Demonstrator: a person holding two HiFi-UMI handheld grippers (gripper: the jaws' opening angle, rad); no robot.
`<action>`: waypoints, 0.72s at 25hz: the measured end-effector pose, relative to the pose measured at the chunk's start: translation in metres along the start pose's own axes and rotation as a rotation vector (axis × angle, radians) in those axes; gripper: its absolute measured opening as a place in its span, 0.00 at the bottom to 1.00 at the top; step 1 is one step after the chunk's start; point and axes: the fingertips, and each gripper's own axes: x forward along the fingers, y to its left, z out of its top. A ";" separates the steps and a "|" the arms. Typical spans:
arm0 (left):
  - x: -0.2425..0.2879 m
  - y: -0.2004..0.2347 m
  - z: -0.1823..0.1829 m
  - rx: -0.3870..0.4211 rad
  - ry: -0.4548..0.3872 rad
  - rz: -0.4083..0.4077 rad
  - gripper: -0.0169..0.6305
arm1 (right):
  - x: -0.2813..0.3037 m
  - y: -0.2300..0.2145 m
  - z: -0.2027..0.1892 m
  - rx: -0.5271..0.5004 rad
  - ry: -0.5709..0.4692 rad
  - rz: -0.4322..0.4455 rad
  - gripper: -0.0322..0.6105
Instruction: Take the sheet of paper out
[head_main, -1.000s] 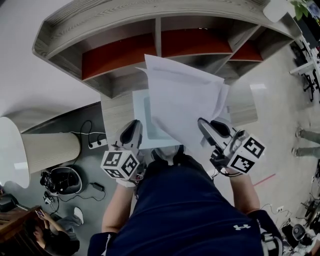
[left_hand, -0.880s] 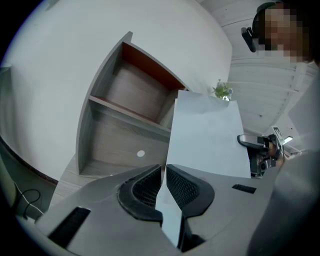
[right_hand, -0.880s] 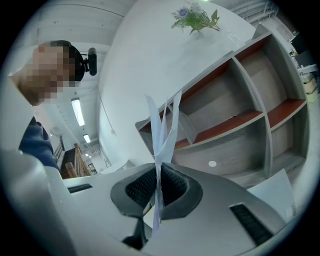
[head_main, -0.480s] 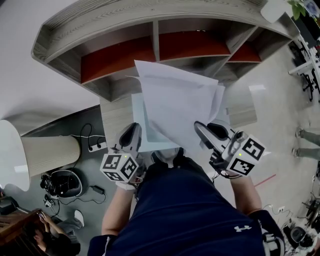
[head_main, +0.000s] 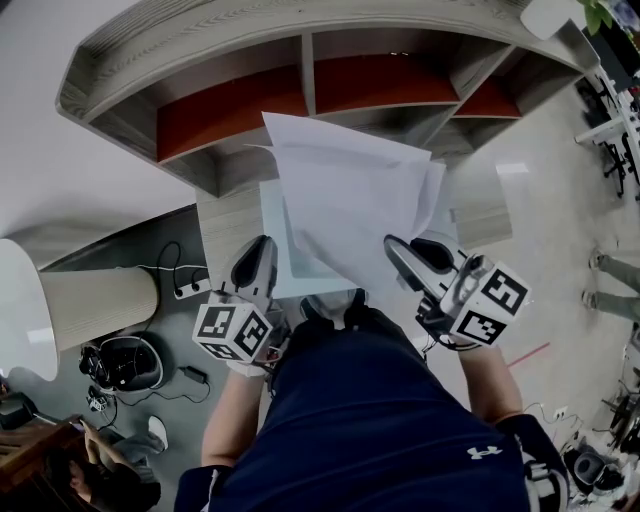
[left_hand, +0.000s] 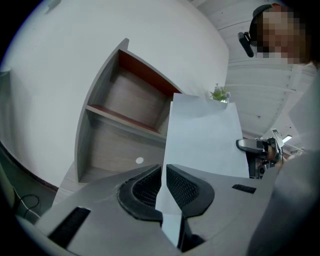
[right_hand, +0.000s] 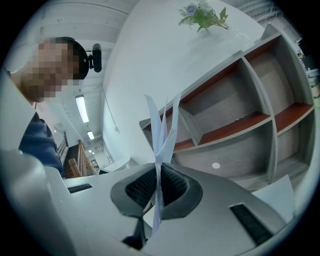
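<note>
Soft, even light from ceiling strips (right_hand: 80, 109); heavy fisheye bending and dark corners in both gripper views.

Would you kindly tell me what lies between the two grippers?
Head view: the white sheets of paper fill the stretch between left gripper and right gripper.

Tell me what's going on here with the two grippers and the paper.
A person stands facing a wooden shelf unit with a gripper in each hand. The right gripper is shut on a few white sheets of paper, which rise edge-on from between its pads. The left gripper pinches the edge of a pale clear sleeve that shows partly behind the paper. Most of the paper stands out past the sleeve; whether any of it is inside can't be told.
</note>
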 end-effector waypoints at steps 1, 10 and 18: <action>0.000 0.000 0.002 0.001 -0.004 -0.001 0.09 | 0.000 0.000 0.000 0.001 0.000 0.000 0.07; -0.003 0.001 0.003 -0.002 -0.015 0.005 0.09 | -0.001 -0.001 0.000 0.000 -0.010 -0.014 0.07; -0.003 0.000 -0.003 -0.012 -0.004 -0.001 0.09 | -0.003 -0.001 0.000 -0.005 -0.013 -0.019 0.07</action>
